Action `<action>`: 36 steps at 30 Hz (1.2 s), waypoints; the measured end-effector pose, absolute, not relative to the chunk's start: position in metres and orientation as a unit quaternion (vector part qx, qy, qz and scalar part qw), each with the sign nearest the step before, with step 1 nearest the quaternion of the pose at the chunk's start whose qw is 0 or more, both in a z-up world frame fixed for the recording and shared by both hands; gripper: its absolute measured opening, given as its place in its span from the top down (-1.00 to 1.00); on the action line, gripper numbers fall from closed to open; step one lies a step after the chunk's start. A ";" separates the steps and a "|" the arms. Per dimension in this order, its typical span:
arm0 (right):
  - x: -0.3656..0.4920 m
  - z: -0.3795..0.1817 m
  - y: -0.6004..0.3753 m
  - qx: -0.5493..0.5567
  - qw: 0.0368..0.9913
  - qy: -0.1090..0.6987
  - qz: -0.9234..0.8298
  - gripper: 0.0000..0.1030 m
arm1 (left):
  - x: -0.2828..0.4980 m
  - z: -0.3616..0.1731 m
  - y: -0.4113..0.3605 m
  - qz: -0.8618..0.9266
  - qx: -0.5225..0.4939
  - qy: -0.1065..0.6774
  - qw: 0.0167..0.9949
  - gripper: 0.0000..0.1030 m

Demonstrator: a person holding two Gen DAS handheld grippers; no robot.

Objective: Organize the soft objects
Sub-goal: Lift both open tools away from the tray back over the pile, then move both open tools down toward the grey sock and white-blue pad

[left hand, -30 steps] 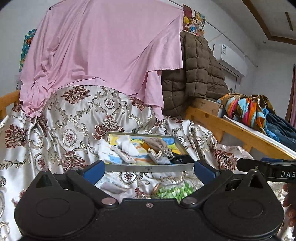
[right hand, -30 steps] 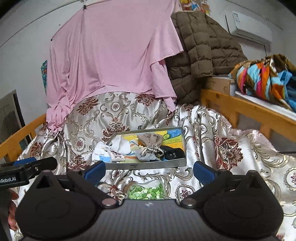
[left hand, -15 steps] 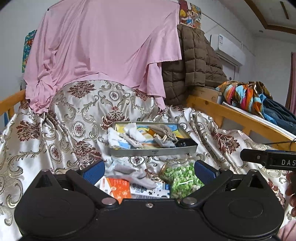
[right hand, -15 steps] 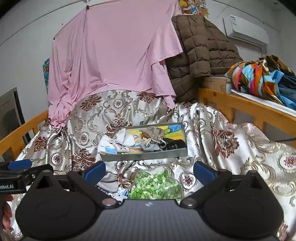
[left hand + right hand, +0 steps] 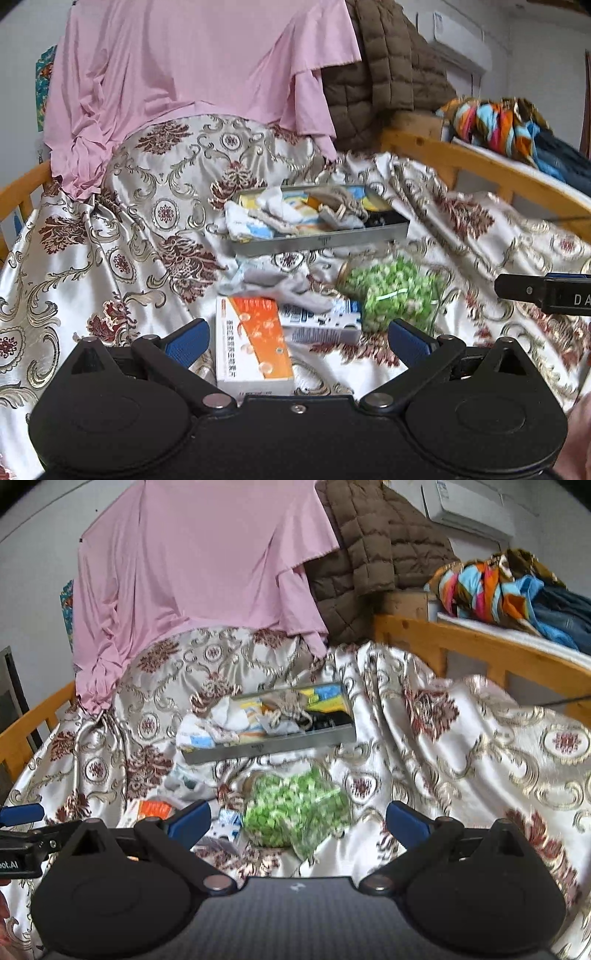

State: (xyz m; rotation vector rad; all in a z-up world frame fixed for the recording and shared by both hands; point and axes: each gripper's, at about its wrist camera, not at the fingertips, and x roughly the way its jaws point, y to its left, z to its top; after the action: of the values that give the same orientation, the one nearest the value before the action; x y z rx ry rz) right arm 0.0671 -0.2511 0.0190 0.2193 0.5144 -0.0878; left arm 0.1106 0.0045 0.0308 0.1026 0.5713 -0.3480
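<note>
place: home bedroom | evidence: wooden bed rail (image 5: 476,642); gold-and-maroon brocade bedspread (image 5: 122,236); pink garment (image 5: 192,70) and brown quilted jacket (image 5: 373,550) hanging; white wall air conditioner (image 5: 469,511)

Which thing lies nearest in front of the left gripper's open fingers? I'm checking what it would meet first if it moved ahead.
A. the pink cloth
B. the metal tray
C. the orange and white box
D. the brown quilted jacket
C: in the left wrist view the orange and white box lies on the bedspread between the open fingers of the left gripper, nearer than anything else.
</note>
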 end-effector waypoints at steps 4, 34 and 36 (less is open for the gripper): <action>0.069 0.007 -0.246 0.111 0.956 0.269 -0.036 -0.99 | 0.111 0.025 0.004 -0.167 0.063 0.293 0.939 -0.99; 0.091 -0.032 -0.198 0.056 0.958 0.267 0.084 -0.99 | 0.153 0.005 0.044 -0.052 -0.045 0.396 0.916 -0.99; 0.095 -0.035 -0.196 0.056 0.958 0.267 0.089 -0.99 | 0.157 0.005 0.047 -0.047 -0.055 0.397 0.915 -0.99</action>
State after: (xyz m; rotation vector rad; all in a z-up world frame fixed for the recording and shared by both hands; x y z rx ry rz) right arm 0.0945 -0.1965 -0.0350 0.1142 0.5424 0.1802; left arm 0.1567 0.0472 0.0055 -0.1138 0.8174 -0.0958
